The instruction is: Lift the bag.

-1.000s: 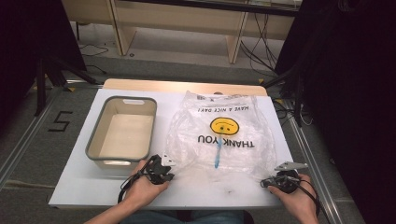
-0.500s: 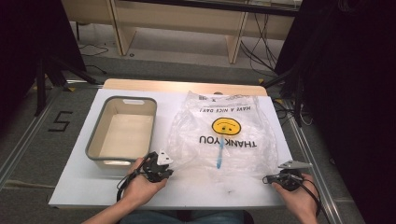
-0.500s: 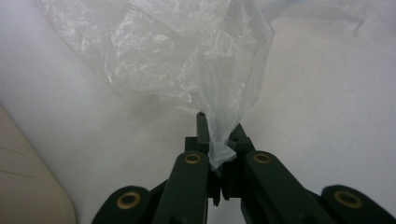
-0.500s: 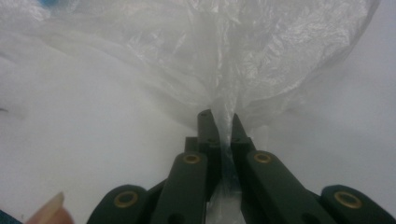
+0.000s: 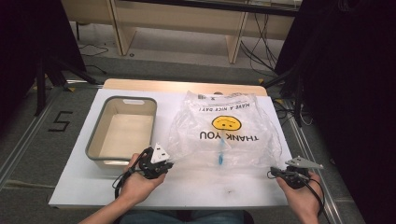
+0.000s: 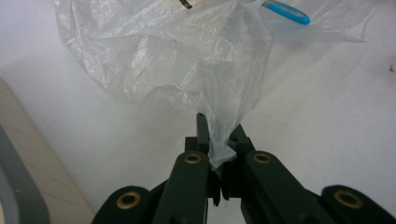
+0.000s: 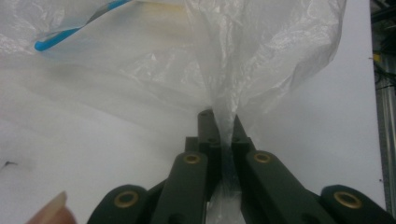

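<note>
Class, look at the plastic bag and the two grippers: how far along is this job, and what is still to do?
Done: both grips are made. The left gripper is shut on one near corner of the plastic bag, the right gripper on the other. In hand: the bag's near edge, pinched at both ends, with a blue object inside. Left: most of the bag lies on the table, and the bin holds nothing.
</note>
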Demonstrator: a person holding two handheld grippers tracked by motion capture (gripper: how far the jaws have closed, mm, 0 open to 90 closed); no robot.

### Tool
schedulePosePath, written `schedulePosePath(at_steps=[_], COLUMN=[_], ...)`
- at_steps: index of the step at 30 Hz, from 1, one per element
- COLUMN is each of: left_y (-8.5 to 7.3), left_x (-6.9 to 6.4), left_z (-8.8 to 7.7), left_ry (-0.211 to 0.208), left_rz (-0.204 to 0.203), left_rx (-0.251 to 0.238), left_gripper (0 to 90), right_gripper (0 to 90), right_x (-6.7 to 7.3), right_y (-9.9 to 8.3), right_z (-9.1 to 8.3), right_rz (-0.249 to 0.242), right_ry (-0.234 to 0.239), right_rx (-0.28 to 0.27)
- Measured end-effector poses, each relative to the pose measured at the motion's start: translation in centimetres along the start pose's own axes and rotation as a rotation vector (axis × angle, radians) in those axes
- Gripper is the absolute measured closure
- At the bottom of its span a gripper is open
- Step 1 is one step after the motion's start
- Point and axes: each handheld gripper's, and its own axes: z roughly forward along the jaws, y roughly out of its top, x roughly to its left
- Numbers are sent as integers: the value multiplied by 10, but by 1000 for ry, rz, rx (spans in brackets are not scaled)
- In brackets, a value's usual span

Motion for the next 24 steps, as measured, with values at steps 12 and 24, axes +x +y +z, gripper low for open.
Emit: schedulePosePath(at_steps=[12, 24], left_y=[12, 17], left_x=[-3, -4], left_z=[-8, -10], left_ry=[5, 8], left_rz=[15, 31], left_rx=[-68, -106], left_gripper=[886, 886], right_gripper=[895, 897], right_x=[1, 0], right_y=[6, 9], right_z=[-8, -11], right_rz=[6, 3], right_ry=[-42, -60], right_rx=[-94, -123])
